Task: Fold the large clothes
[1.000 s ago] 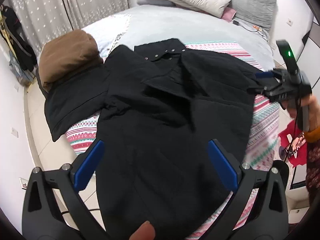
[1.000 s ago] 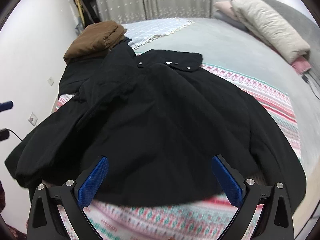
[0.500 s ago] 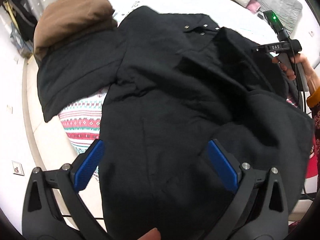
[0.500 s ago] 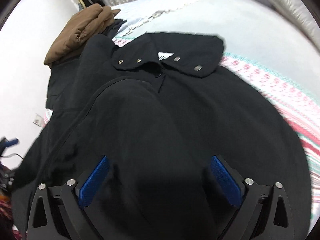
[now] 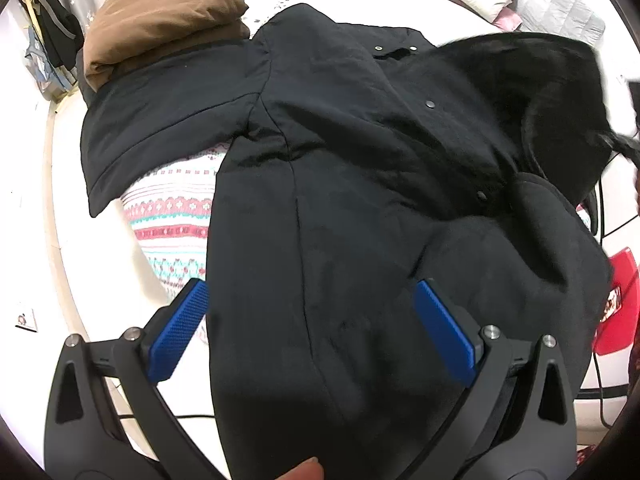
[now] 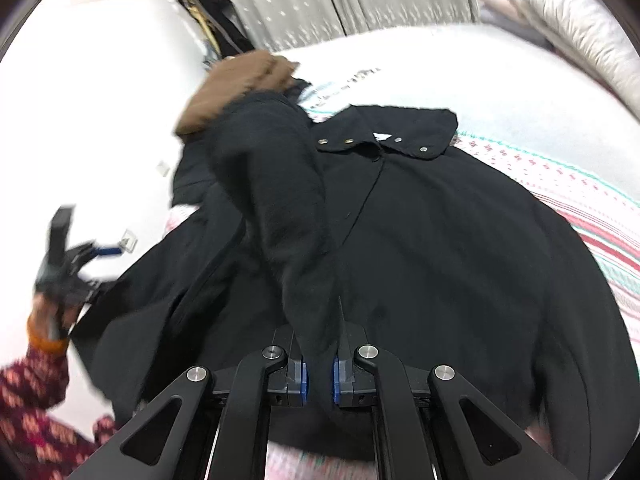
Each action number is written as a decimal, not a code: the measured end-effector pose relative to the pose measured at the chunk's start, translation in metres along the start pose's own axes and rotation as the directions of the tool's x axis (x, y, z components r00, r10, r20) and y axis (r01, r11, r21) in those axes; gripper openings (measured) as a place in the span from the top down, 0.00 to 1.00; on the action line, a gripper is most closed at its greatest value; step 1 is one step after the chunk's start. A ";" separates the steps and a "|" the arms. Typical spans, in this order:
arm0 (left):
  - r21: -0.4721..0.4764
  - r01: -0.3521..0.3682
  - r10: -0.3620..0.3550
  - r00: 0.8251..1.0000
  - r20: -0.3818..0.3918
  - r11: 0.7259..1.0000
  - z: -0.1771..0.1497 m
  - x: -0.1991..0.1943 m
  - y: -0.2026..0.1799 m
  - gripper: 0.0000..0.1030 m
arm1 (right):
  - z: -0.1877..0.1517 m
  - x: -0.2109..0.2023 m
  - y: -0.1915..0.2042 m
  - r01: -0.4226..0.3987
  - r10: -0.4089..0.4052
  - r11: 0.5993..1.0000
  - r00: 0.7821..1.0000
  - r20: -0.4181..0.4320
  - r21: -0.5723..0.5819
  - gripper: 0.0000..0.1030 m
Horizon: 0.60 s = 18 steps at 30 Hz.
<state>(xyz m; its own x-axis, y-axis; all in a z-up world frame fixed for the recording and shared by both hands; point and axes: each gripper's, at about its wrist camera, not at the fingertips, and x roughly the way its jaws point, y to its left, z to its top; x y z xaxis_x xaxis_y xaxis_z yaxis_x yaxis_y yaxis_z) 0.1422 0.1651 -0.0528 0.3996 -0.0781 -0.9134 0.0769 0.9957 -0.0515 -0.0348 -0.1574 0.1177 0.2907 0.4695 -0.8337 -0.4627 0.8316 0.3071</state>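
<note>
Half a second ago the right gripper (image 6: pixel 320 380) stood wide open over the cloth; now its blue pads are pinched on a raised ridge of the large black padded coat (image 6: pixel 440 240), lifting one sleeve (image 6: pixel 280 200) up and across the body. The left gripper (image 5: pixel 312 336) hovers above the lower coat with jaws spread wide and nothing between them. The pinch looks thin, so the heavy sleeve may slide out mid-swing and fall in a heap. The coat lies front-up, rumpled, on the striped patterned blanket (image 5: pixel 168 216) across the bed, its snap-studded collar (image 6: pixel 392 136) at the far end, the other sleeve draped toward a folded brown garment (image 5: pixel 160 12).
</note>
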 end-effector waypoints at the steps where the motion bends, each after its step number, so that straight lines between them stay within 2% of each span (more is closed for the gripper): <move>1: 0.004 0.000 0.000 1.000 0.004 1.000 -0.004 -0.003 0.000 0.01 | -0.018 -0.018 0.008 0.010 -0.010 1.000 1.000 0.012 -0.005 0.93; 4: 0.016 -0.003 0.003 1.000 0.008 1.000 -0.020 -0.012 -0.002 0.01 | -0.075 -0.059 0.025 0.063 -0.062 0.998 0.998 0.018 -0.018 0.93; 6: 0.020 -0.004 0.004 1.000 0.006 1.000 -0.028 -0.015 -0.002 0.01 | -0.119 -0.076 0.036 0.112 -0.112 0.993 0.994 -0.009 -0.021 0.92; 10: 0.036 -0.020 0.020 1.000 -0.008 0.999 -0.048 -0.018 0.000 0.01 | -0.194 -0.100 0.035 0.209 -0.207 0.978 0.974 -0.089 0.023 0.79; 13: 0.041 -0.037 0.038 0.999 -0.031 0.998 -0.062 -0.016 0.008 0.01 | -0.244 -0.130 0.019 0.240 -0.230 0.962 0.969 -0.089 0.131 0.65; 15: 0.038 -0.044 0.046 0.998 -0.051 0.998 -0.069 -0.012 0.016 0.01 | -0.266 -0.151 0.010 0.214 -0.210 0.952 0.977 -0.042 0.217 0.48; 18: 0.015 -0.036 0.037 0.996 -0.075 0.999 -0.077 -0.003 0.028 0.01 | -0.288 -0.172 0.001 0.131 -0.159 0.938 0.985 0.063 0.321 0.30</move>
<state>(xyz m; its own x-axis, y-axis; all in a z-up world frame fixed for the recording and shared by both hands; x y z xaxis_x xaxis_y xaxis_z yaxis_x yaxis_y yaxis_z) 0.0730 0.1966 -0.0825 0.3327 -0.0370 -0.9423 0.0759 0.9970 -0.0124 -0.3261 -0.3225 0.1295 0.4127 0.3490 -0.8414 -0.1269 0.9367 0.3263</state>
